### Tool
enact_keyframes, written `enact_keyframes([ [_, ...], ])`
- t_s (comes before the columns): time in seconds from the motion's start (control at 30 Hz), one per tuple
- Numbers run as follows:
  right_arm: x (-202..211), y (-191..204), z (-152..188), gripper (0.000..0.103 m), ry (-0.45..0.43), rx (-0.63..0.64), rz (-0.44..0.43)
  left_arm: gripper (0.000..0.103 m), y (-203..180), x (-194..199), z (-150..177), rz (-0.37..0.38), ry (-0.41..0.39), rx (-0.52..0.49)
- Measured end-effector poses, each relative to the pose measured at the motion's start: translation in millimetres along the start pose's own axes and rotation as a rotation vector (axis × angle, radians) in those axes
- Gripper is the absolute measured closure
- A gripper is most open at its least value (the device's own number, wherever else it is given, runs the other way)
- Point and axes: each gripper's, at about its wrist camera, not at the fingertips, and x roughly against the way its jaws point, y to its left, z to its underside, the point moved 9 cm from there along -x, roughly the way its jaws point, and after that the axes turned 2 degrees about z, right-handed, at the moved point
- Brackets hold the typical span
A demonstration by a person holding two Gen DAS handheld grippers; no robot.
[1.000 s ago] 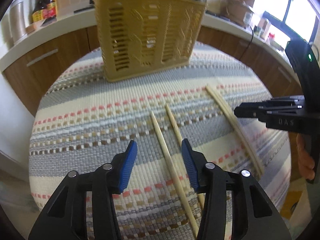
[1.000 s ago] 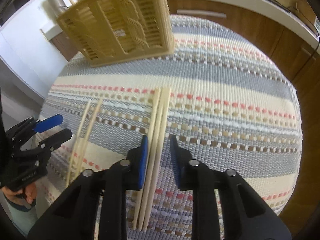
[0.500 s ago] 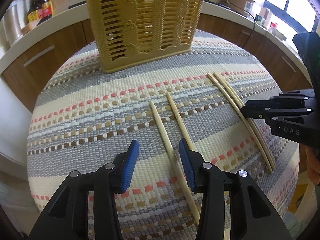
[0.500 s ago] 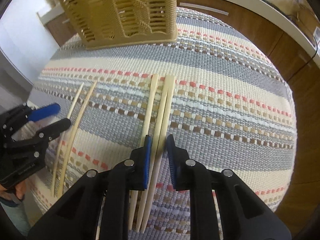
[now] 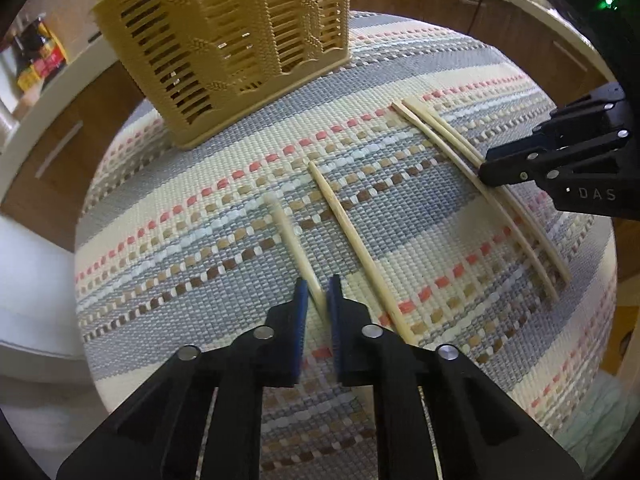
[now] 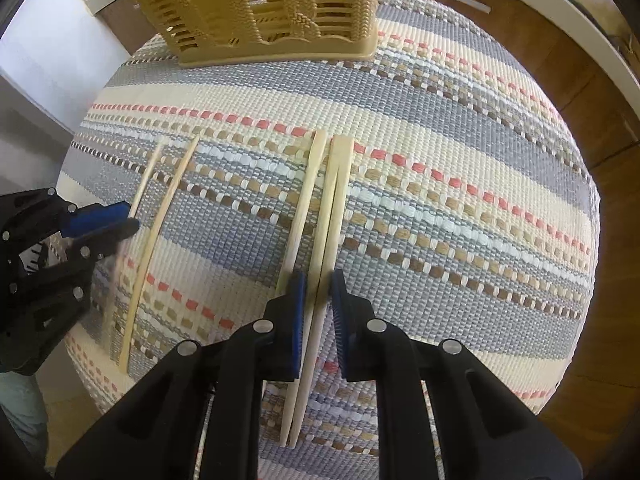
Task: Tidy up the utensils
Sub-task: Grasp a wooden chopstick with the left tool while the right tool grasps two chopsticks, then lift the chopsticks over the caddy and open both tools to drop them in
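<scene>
Several wooden chopsticks lie on a striped woven mat (image 5: 400,216). My left gripper (image 5: 317,300) is shut on one chopstick (image 5: 292,242), which looks blurred; a second chopstick (image 5: 352,240) lies just to its right. My right gripper (image 6: 318,286) is closed around two chopsticks (image 6: 332,208) lying side by side, with a third chopstick (image 6: 302,204) just outside its left finger. The right gripper shows at the right edge of the left wrist view (image 5: 486,170), and the left gripper at the left edge of the right wrist view (image 6: 128,222). A yellow slotted utensil basket (image 5: 236,40) stands upright at the mat's far side.
The mat covers a round table (image 6: 600,184) with its edge close on all sides. A white counter with wood cabinets (image 5: 52,120) curves behind the basket. Bottles (image 5: 36,52) stand on the counter at far left.
Both grippers have closed and dropped lower over the mat: the left onto the left chopstick, the right around the right-hand pair. The left chopstick now appears blurred.
</scene>
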Motion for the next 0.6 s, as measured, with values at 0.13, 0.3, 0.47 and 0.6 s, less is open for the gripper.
enact_keyframes([
  [0.13, 5, 8, 11, 0.093, -0.033, 0.014, -0.040, 0.100, 4, 4, 3, 0.047, -0.044, 0.084],
  [0.3, 26, 12, 13, 0.093, -0.094, 0.005, -0.096, 0.100, 7, 24, 2, 0.130, -0.141, 0.143],
  [0.47, 57, 9, 8, 0.093, -0.183, 0.022, -0.108, 0.100, 6, 53, -7, 0.160, -0.241, 0.158],
  [0.6, 81, 6, -1, 0.093, -0.242, 0.016, -0.148, 0.100, 10, 75, -13, 0.157, -0.308, 0.167],
])
